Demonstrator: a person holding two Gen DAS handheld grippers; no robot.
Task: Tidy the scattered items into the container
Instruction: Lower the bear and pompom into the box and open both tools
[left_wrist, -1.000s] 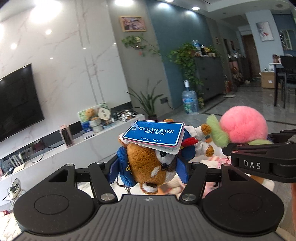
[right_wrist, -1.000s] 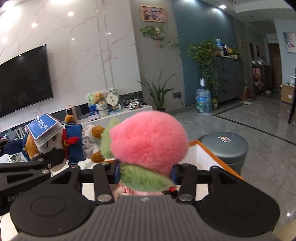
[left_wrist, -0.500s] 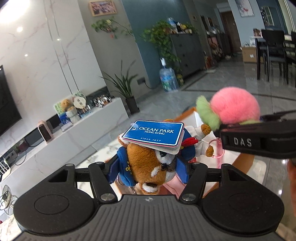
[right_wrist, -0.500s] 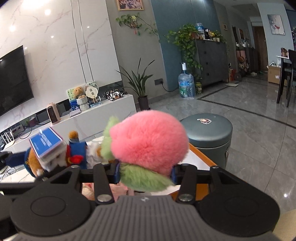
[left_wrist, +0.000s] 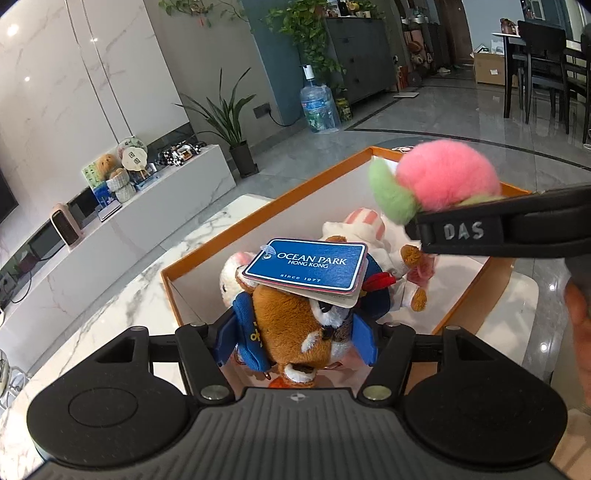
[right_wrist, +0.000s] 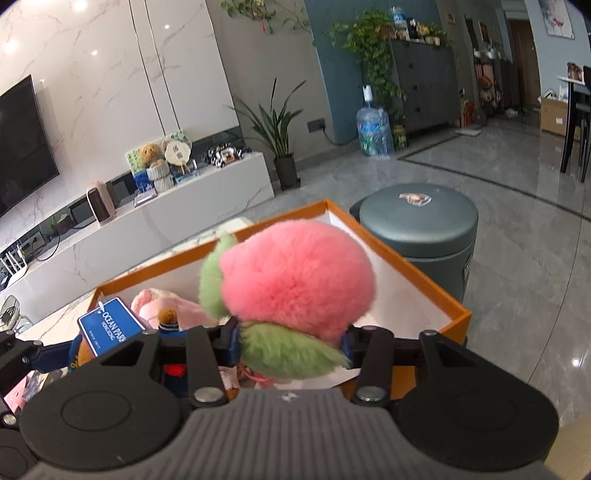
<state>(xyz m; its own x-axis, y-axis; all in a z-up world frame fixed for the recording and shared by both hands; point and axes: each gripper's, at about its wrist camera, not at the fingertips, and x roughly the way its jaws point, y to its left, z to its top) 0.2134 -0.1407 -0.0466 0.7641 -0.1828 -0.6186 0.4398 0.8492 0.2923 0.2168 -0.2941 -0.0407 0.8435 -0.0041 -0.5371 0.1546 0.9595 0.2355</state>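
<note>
Box (left_wrist: 258, 218) with the orange rim sits open on the marble table (left_wrist: 122, 314), some plush toys already inside; your left gripper (left_wrist: 295, 332) grips the brown bear (left_wrist: 291, 325) above it, ready to drop. Your right gripper (right_wrist: 291, 343) clamps the pink peach (right_wrist: 295, 273) over the same box.

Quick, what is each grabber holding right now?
Left gripper: closed on the brown plush toy.
Right gripper: closed on the pink fluffy peach.
</note>
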